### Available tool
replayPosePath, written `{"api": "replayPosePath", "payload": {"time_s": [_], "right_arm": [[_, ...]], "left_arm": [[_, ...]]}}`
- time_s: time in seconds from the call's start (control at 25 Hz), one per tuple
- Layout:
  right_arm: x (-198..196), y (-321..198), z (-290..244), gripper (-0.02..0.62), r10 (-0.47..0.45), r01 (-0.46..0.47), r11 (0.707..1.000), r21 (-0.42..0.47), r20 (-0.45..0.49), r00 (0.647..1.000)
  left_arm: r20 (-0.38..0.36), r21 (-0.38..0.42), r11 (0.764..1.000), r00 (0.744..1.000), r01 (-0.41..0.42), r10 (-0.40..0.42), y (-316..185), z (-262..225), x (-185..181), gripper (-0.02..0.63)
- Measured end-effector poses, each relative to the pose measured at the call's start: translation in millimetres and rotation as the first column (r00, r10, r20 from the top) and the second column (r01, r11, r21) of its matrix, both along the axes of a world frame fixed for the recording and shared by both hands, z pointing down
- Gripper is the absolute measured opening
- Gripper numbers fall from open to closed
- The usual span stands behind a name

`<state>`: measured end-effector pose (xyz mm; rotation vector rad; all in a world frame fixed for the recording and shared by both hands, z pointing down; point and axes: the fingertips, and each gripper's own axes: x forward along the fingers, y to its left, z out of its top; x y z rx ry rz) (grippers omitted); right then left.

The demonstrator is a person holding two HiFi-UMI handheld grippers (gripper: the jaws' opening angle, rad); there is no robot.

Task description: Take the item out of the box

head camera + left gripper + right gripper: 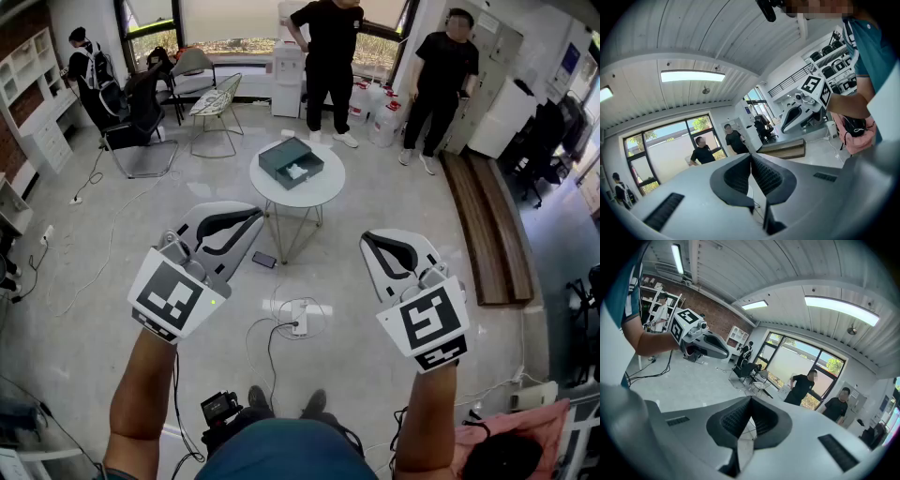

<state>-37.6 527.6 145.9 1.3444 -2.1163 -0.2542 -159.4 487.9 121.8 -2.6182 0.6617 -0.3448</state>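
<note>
A dark grey box point(291, 162) stands open on a small round white table point(323, 194) some way ahead of me, with a white item point(296, 172) lying inside it. Both grippers are held in the air well short of the table, pointing toward it. In the head view my left gripper point(253, 218) is at the left and my right gripper point(373, 242) at the right. The left gripper view shows the left gripper point(750, 157) with its dark pads pressed together and nothing between them. My right gripper point(751, 401) is likewise shut and empty.
Two people in black point(330, 56) point(439, 84) stand behind the table by the windows, near water bottles point(380, 117). Chairs point(214, 108) stand at the back left. A phone point(263, 260), a power strip point(299, 319) and cables lie on the floor before the table. A wooden bench point(487, 225) runs along the right.
</note>
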Motion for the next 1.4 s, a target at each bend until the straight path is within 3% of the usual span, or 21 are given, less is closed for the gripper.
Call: {"api": "replayPosePath", "payload": {"time_s": [0.84, 1.12, 1.4], "right_arm": [[-88, -64, -7, 0.04, 0.023, -0.024, 1.0, 0.017, 0.033, 0.999], [-67, -105, 2, 0.038, -0.013, 0.013, 1.0, 0.019, 0.043, 0.999], [0, -171, 21, 0.039, -0.084, 0.084, 0.996, 0.006, 0.074, 0.994]], "left_arm": [[-0.033, -0.014, 1.0, 0.999, -0.022, 0.022, -61, 2, -88, 0.021], [-0.016, -0.027, 0.999, 1.0, 0.018, -0.018, -94, 16, -71, 0.021], [0.014, -0.043, 0.995, 0.996, 0.093, -0.092, -148, 31, -5, 0.021]]}}
